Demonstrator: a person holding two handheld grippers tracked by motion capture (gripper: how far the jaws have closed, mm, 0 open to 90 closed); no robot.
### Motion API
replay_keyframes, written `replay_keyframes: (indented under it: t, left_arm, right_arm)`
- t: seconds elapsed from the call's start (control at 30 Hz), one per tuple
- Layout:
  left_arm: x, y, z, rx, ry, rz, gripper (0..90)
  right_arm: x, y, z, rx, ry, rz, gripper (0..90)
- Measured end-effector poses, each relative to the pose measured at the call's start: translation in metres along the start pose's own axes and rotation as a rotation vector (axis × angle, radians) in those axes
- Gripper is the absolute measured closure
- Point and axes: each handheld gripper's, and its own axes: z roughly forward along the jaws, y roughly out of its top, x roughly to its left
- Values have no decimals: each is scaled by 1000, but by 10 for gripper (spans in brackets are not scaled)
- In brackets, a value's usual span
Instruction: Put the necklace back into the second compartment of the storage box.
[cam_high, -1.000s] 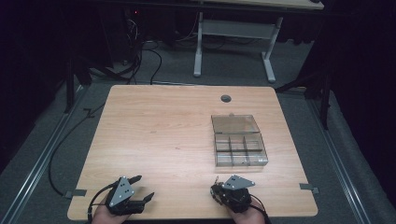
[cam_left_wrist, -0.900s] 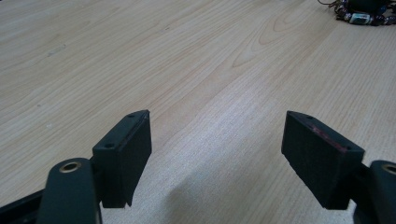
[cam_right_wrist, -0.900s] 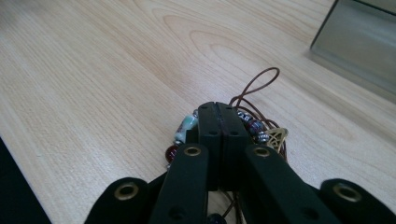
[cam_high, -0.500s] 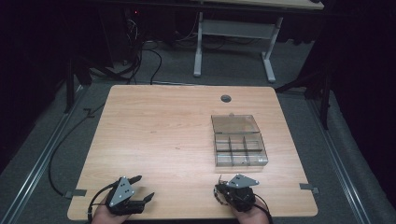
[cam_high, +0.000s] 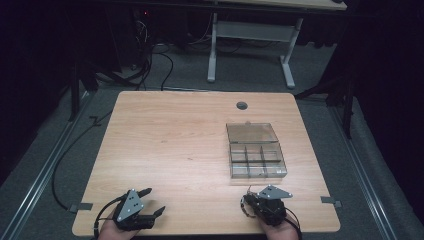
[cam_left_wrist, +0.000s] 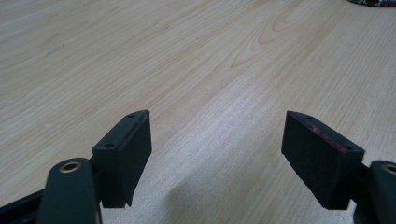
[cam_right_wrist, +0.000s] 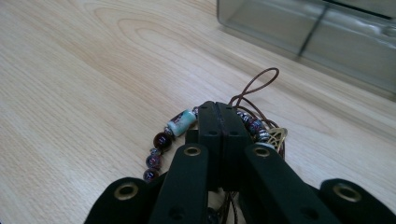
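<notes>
While the left gripper (cam_left_wrist: 217, 149) is held with jaws wide above the bare table (cam_high: 170, 135), a beaded bracelet (cam_right_wrist: 175, 128) is clamped in the right gripper (cam_right_wrist: 219, 112), near the clear compartment box (cam_high: 256, 150).

A beaded bracelet (cam_right_wrist: 175, 128) is pinched in my right claw (cam_right_wrist: 219, 109), low over the wooden desk (cam_high: 170, 145) near its front edge. Its beads are dark red, silver and one pale green tube, strung on thin brown cord that loops past my jaws. A clear compartmented box (cam_high: 256, 151) with its lid open sits just beyond.
</notes>
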Motion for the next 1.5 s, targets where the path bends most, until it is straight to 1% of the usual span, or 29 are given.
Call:
replay_keyframes:
  t: [0.1, 0.2, 0.27, 0.33, 0.5, 0.53, 0.57, 0.6, 0.63, 0.67, 0.7, 0.73, 0.77, 0.87, 0.9, 0.93, 0.97, 1.0, 1.03, 1.1, 1.23, 1.37, 1.4, 1.43, 1.5]
  left_arm:
    - [0, 0, 0, 2, 0, 0, 247]
    - [0, 0, 1, 6, 2, 1, 246]
    - [0, 0, 1, 5, 2, 1, 247]
    - [0, 0, 1, 5, 2, 1, 247]
    - [0, 0, 1, 5, 3, 3, 247]
    - [0, 0, 1, 5, 1, 4, 247]
    - [0, 0, 1, 4, 1, 4, 246]
    - [0, 0, 1, 4, 1, 4, 247]
    - [0, 0, 1, 4, 1, 3, 247]
    - [0, 0, 1, 4, 1, 3, 247]
    - [0, 0, 1, 5, 1, 4, 247]
    - [0, 0, 1, 4, 1, 5, 247]
    - [0, 0, 1, 4, 1, 6, 247]
    - [0, 0, 0, 3, 2, 5, 247]
    - [0, 0, 0, 2, 2, 5, 247]
    - [-1, 0, 0, 2, 2, 5, 247]
    - [-1, 0, 0, 2, 2, 5, 247]
    - [0, 0, 0, 3, 2, 4, 247]
    - [-1, 0, 0, 3, 2, 5, 247]
    - [-1, 0, 0, 1, 3, 5, 247]
    - [-1, 0, 0, 2, 2, 5, 247]
    - [0, 0, 1, 5, 7, -1, 247]
    - [-1, 0, 1, 6, 7, -1, 247]
    - [-1, 0, 1, 6, 9, 3, 248]
    - [-1, 0, 0, 3, 9, 8, 250]
  right_arm:
    - [-3, -2, -2, -1, -6, 10, 900]
    - [-9, -5, -6, -2, -28, 24, 900]
    - [-16, -8, -10, -6, -37, 47, 900]
    - [-18, -10, -11, -9, -40, 55, 900]
    - [-17, -10, -11, -7, -42, 54, 899]
    - [-17, -9, -12, -25, -31, 45, 892]
    - [-16, -8, -15, -42, -28, 46, 891]
    - [-16, -8, -15, -42, -28, 46, 891]
    - [-17, -5, -23, -83, -47, 45, 891]
    - [-17, -5, -23, -83, -47, 45, 891]
    - [-19, -4, -29, -103, -76, 51, 892]
    - [-22, -5, -31, -107, -89, 53, 892]
    - [-22, -5, -31, -107, -89, 53, 892]
    - [-33, -9, -35, -109, -122, 82, 892]
    - [-40, -13, -38, -110, -147, 103, 892]
    - [-43, -15, -38, -108, -151, 113, 892]
    - [-43, -15, -38, -108, -151, 113, 892]
    - [-48, -18, -37, -101, -152, 130, 891]
    - [-49, -19, -36, -96, -153, 134, 889]
    - [-50, -20, -35, -94, -154, 140, 885]
    - [-48, -18, -36, -98, -159, 134, 881]
    - [-50, -19, -34, -90, -154, 136, 876]
    - [-51, -20, -33, -86, -152, 153, 878]
    - [-51, -20, -32, -82, -155, 157, 877]
    - [-51, -20, -32, -79, -157, 149, 877]
